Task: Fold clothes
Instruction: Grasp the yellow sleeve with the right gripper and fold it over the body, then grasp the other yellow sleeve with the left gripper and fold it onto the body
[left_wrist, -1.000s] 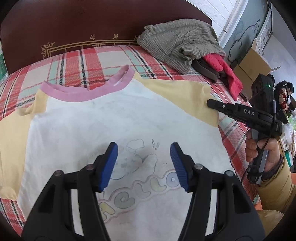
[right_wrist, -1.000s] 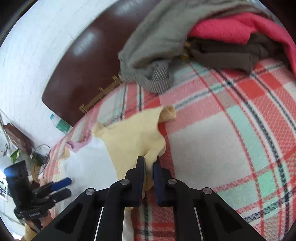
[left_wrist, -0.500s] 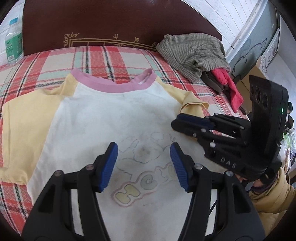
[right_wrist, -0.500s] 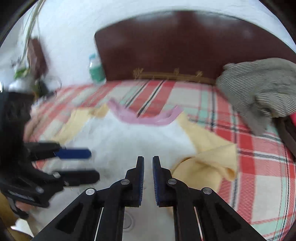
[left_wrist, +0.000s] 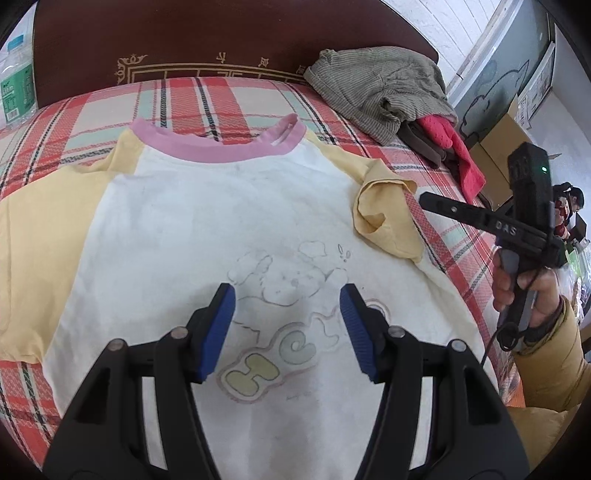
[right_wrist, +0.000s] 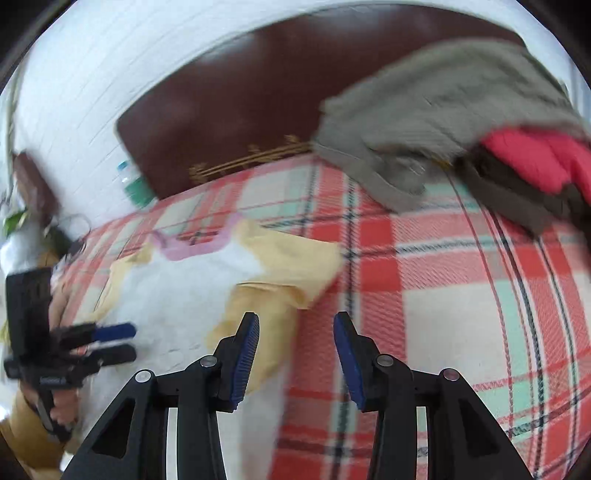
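Note:
A white T-shirt (left_wrist: 207, 221) with a pink collar and yellow sleeves lies face up on the plaid bed. Its right sleeve (left_wrist: 384, 218) is folded inward onto the chest; the sleeve also shows in the right wrist view (right_wrist: 273, 291). My left gripper (left_wrist: 288, 325) is open and empty, hovering over the printed chest. My right gripper (right_wrist: 295, 347) is open and empty, just right of the folded sleeve; it also shows at the right in the left wrist view (left_wrist: 428, 201).
A pile of grey, brown and red clothes (left_wrist: 384, 96) lies at the far right of the bed, by the dark headboard (left_wrist: 221, 37). A water bottle (left_wrist: 14, 85) stands at the far left. Cardboard boxes (left_wrist: 498, 147) stand beyond the bed's right edge.
My right gripper has let go of the yellow sleeve, opened, and pulled back to the right. The sleeve now lies folded inward. My left gripper stays open over the shirt.

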